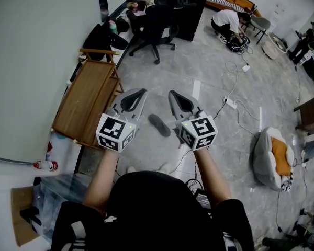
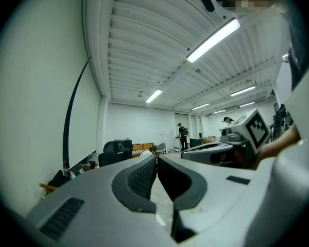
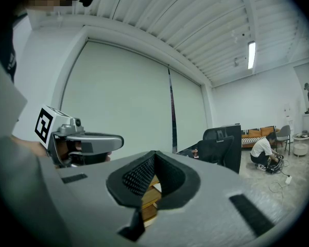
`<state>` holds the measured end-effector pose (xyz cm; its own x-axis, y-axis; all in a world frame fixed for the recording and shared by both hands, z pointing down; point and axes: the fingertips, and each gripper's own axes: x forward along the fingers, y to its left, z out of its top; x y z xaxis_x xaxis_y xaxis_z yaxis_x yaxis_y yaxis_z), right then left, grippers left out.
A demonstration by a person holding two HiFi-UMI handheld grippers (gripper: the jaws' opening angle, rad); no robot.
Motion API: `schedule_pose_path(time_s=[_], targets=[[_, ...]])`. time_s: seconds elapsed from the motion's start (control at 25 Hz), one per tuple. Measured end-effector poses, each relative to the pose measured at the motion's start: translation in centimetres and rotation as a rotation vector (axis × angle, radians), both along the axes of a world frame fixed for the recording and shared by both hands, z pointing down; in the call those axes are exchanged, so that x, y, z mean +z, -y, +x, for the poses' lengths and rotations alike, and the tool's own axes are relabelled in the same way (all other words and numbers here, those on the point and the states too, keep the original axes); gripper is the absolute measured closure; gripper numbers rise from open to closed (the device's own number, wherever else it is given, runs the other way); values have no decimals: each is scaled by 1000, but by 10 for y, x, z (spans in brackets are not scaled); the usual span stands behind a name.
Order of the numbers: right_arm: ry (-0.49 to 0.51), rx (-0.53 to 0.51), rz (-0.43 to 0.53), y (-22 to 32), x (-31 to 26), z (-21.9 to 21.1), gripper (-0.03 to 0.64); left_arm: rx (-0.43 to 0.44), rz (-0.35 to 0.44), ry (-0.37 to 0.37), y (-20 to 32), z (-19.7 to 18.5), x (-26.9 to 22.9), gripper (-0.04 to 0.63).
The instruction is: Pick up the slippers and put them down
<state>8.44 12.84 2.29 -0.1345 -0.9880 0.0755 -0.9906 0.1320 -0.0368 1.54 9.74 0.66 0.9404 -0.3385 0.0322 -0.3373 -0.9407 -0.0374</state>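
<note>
Grey floor (image 1: 209,56): a dark slipper (image 1: 159,124) is seen at 6 o'clock from the tips of left gripper (image 1: 140,93) and right gripper (image 1: 174,95); both jaws are pressed together, empty.

Floor (image 1: 199,67) open mid-frame round slipper (image 1: 159,125); wooden rack (image 1: 89,101) blocks left, cables (image 1: 231,103) & beanbag (image 1: 267,158) clutter right side.

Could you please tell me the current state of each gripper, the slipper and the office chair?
Left gripper: jaws shut, nothing between them.
Right gripper: jaws shut, nothing between them.
Slipper: lying on the floor, apart from both grippers.
Office chair: upright, unoccupied.
</note>
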Motion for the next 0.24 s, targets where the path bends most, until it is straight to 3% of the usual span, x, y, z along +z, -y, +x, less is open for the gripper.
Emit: schedule_pose_path(time_s=[0.24], targets=[[2,-3,-2,3,0,1,618,1,-2,1,3,2,-1,584]])
